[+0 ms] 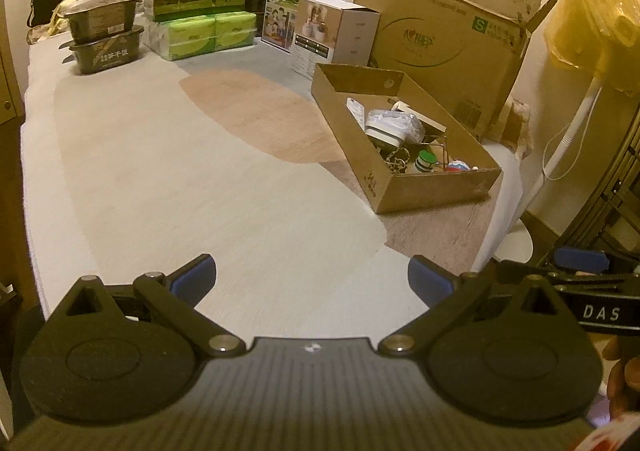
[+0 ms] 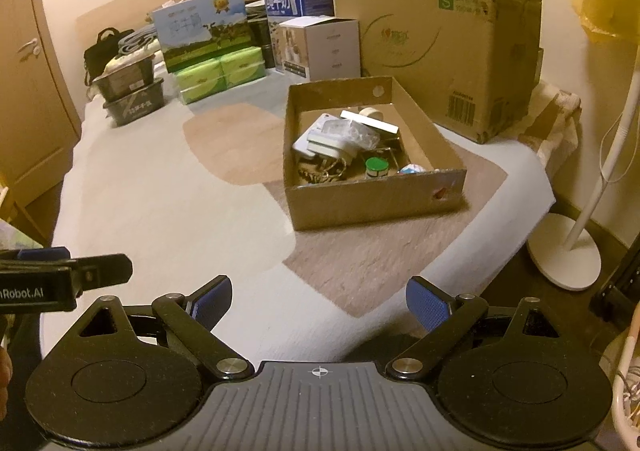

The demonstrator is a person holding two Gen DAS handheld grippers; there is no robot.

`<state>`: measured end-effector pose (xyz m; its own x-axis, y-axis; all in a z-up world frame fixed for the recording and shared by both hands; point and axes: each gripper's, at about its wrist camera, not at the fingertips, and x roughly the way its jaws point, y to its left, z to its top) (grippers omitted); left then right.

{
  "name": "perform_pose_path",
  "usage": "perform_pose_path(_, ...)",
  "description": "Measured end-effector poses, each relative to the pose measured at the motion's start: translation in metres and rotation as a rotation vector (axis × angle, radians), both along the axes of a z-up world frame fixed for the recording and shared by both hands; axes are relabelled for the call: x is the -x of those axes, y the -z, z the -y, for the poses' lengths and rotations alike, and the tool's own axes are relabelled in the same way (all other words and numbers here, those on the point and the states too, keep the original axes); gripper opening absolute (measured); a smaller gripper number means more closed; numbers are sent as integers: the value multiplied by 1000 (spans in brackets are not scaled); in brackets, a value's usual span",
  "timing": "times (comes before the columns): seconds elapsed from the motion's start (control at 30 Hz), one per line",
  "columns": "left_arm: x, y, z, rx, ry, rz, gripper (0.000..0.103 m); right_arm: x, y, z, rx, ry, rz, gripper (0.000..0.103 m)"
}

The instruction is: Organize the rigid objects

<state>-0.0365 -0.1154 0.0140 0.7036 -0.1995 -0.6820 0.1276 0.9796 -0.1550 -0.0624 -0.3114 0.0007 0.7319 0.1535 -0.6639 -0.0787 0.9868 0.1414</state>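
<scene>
both grippers' fingers spread wide and empty over the bed (image 2: 160, 187), left gripper (image 1: 312, 279) and right gripper (image 2: 319, 301) touching nothing; the tray (image 2: 372, 207) of jumbled items sits at 12 o'clock, near the bed's edge, where a careless nudge could tip it off.

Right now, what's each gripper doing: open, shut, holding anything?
Left gripper: open, nothing between its blue pads.
Right gripper: open, empty too.
</scene>
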Motion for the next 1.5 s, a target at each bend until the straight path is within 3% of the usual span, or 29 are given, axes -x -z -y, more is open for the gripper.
perform_pose_path(1.5,3,0,-4,-4,-13,-15,102,-3,-9,-9,15,-13,5,93)
